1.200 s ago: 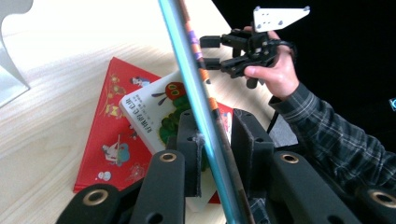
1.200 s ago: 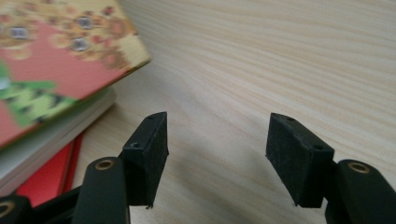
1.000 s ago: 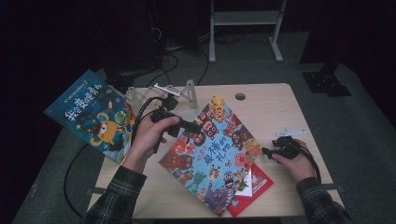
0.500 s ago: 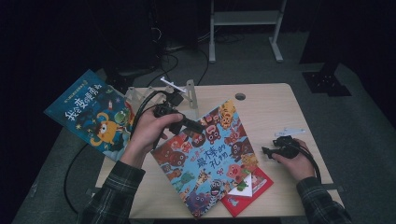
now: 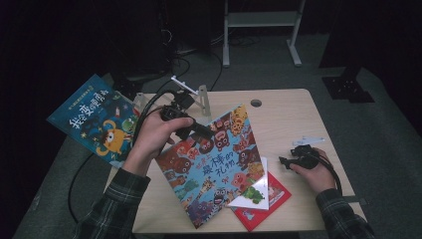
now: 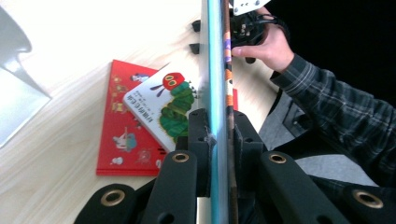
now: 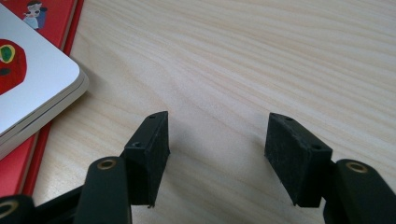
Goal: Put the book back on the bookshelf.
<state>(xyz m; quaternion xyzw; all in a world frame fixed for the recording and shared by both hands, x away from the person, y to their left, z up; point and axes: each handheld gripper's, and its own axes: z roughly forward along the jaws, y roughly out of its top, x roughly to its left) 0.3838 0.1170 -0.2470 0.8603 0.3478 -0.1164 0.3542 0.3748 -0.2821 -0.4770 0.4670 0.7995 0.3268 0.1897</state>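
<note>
the left gripper (image 5: 196, 130) is clenched on the upper left edge of the monster picture book (image 5: 214, 167), and in the left gripper view the book's thin edge (image 6: 218, 93) runs straight up between the two black jaws, which press on it from both sides. the book hangs tilted above the red book (image 5: 263, 204), its gripped upper edge raised and its lower corner down near the front of the wooden table (image 5: 283, 114). its long axis runs from the gripper diagonally toward the person. everything the coming move turns on sits at that one pinched edge: the book's whole body lies on the far side of the fingers from the wrist, so it will probably swing about the grip like a flag.

under the lifted book, the white caterpillar book (image 6: 161, 109) lies flat on the red book, both resting on the table. a blue picture book (image 5: 97, 119) sits well to the left of the red book, overhanging the table's left edge, near a small white stand (image 5: 191, 94) at the back.

the right gripper (image 5: 288, 162) rests just right of the red book with its jaws released, bare tabletop between them in the right gripper view (image 7: 217, 140). it is the nearer hand to the stacked books, while the left is the one carrying.
</note>
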